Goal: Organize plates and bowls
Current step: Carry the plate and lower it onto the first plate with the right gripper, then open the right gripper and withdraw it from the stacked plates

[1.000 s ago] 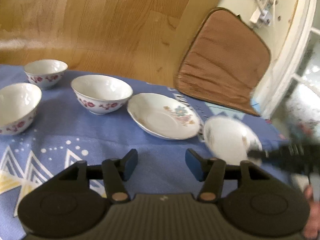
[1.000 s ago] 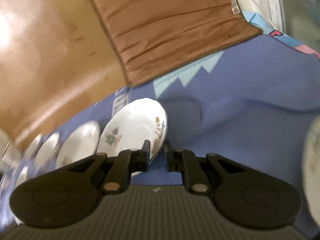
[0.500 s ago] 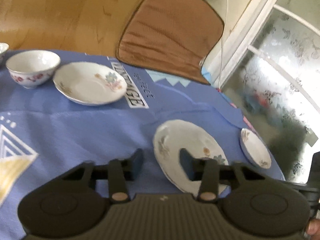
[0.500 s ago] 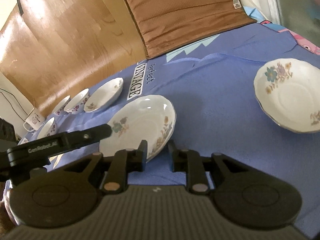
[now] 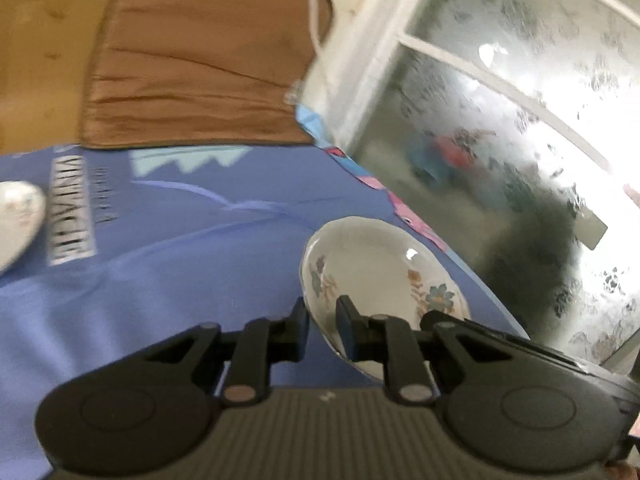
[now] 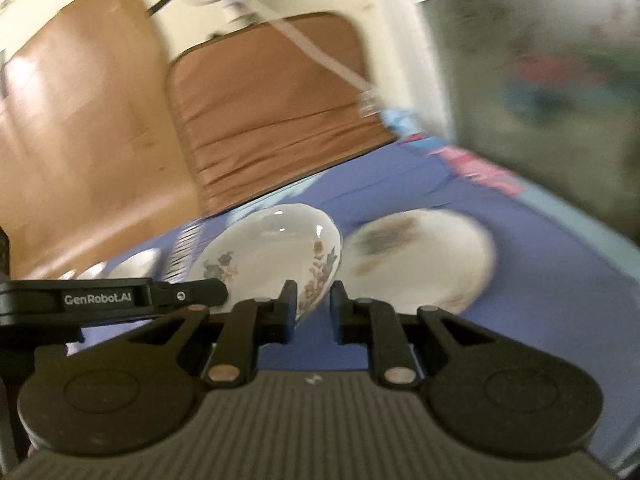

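Both grippers hold one white floral plate [image 5: 380, 268] by opposite rims, lifted above the blue tablecloth [image 5: 168, 264]. My left gripper [image 5: 322, 320] is shut on its near left rim. My right gripper [image 6: 313, 304] is shut on the same plate's [image 6: 272, 260] right rim, and the left gripper's body [image 6: 100, 300] shows at the left of the right wrist view. A second white floral plate [image 6: 420, 256] lies on the cloth just right of the held one, blurred. Another plate's edge [image 5: 16, 216] shows at the far left.
A brown cushion [image 5: 200, 68] leans against the wooden wall behind the table. A frosted glass door [image 5: 520, 140] with a white frame stands close on the right. Bowls [image 6: 132, 264] show dimly at the left in the right wrist view.
My left gripper has closed on the plate's rim. Both grippers have carried the plate to the right, close beside the second plate near the glass door.
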Motion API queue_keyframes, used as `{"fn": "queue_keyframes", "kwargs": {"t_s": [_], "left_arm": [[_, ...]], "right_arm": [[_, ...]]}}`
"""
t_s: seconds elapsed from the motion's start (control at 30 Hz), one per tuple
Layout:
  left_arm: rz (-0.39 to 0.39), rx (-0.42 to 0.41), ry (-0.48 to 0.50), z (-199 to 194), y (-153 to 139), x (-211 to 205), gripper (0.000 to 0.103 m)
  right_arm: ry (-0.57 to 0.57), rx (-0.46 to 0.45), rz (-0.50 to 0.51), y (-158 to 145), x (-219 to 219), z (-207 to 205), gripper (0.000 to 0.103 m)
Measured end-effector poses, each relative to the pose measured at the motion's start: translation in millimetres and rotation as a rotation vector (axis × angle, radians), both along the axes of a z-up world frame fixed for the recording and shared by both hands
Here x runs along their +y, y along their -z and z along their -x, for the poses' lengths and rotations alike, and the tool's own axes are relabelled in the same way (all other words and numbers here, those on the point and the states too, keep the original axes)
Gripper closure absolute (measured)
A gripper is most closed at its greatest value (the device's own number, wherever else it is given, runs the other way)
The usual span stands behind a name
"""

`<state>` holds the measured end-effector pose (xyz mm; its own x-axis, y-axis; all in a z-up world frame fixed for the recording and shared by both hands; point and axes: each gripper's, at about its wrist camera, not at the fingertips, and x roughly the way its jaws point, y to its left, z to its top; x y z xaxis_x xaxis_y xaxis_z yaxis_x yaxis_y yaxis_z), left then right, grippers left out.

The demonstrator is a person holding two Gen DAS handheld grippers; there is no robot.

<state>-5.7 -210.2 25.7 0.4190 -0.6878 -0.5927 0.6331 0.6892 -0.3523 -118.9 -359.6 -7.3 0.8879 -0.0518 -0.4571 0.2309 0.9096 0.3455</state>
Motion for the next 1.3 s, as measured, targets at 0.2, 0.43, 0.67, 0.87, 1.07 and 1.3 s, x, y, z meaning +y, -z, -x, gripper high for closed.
{"fn": "queue_keyframes", "kwargs": {"t_s": [0.2,0.43,0.67,0.87,1.07,1.3], "left_arm": [[-0.044,0.005,0.029,0,7,-43,0.086],[-0.076,-0.012,0.016,1,12,-56,0.084],[-0.095,-0.063,0.007,9,7,-55,0.083],[-0.088,-0.13,-0.035,16,-5,-31,0.074],[-0.12,-0.176,-0.191,15,-6,42,0.068],[-0.178,-0.182,-0.499,13,1,159,0.064]], "right_arm": [[0.083,0.016,0.005,10,-29,3,0.083],[0.115,0.001,0.063,15,-30,4,0.083],[0.137,-0.016,0.14,15,-26,3,0.075],[0.241,-0.083,0.271,9,-17,9,0.043],[0.17,-0.133,0.218,-2,-1,4,0.043],[-0.159,-0.084,0.103,-7,68,-37,0.044]]}}
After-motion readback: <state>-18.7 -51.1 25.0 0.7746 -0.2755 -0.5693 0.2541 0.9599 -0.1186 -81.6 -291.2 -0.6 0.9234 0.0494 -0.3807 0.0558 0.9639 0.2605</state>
